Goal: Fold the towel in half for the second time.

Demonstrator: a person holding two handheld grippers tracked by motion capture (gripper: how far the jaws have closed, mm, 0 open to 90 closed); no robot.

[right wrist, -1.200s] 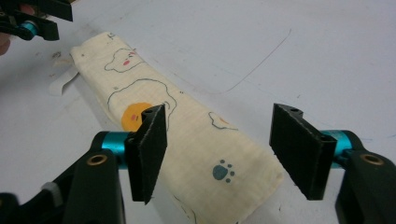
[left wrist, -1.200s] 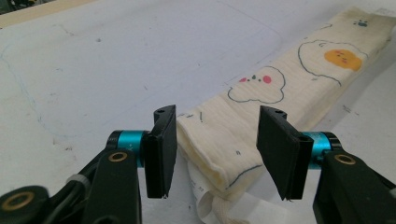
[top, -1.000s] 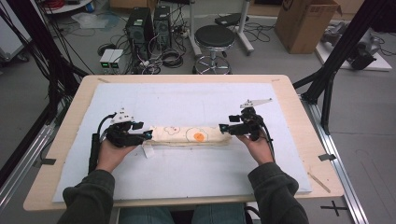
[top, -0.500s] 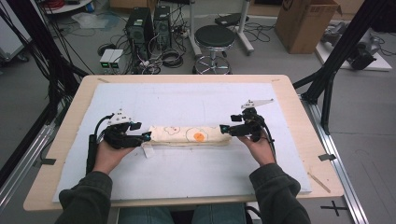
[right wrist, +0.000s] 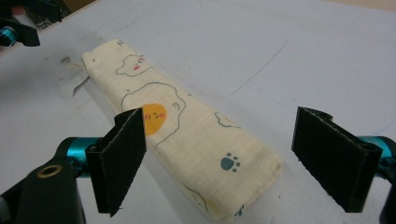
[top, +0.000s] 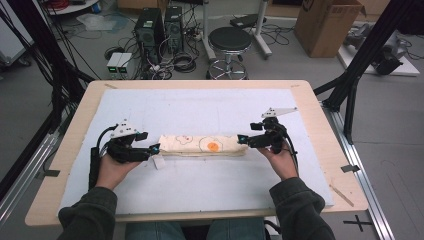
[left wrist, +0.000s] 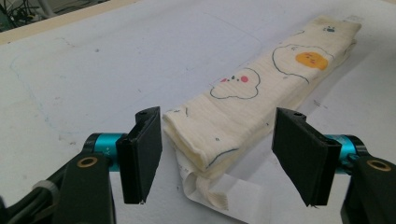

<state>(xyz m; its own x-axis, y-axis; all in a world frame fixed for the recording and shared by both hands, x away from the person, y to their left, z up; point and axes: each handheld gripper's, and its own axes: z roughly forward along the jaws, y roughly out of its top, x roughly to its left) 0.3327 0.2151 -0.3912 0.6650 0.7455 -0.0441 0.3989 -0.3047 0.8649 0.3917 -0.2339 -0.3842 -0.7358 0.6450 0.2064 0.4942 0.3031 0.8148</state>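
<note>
A folded cream cloth (top: 200, 145) printed with a fried egg and clouds lies flat as a long strip across the white mat. My left gripper (top: 152, 148) sits at its left end and my right gripper (top: 242, 139) at its right end. In the left gripper view the left gripper (left wrist: 219, 156) stands open, its jaws having just been opening, and the cloth's end (left wrist: 243, 107) lies between the pads without touching them. In the right gripper view the right gripper (right wrist: 228, 158) is also open after just opening, straddling the cloth's other end (right wrist: 187, 140).
The white mat (top: 200, 110) covers most of the wooden table (top: 310, 90). A small white tag (top: 159, 162) sticks out at the cloth's left end. Beyond the far edge stand a stool (top: 230, 40), computer cases (top: 160, 25) and a cardboard box (top: 325, 25).
Both pairs of jaws have spread wider at the cloth's ends. The hands and the cloth have kept their places.
</note>
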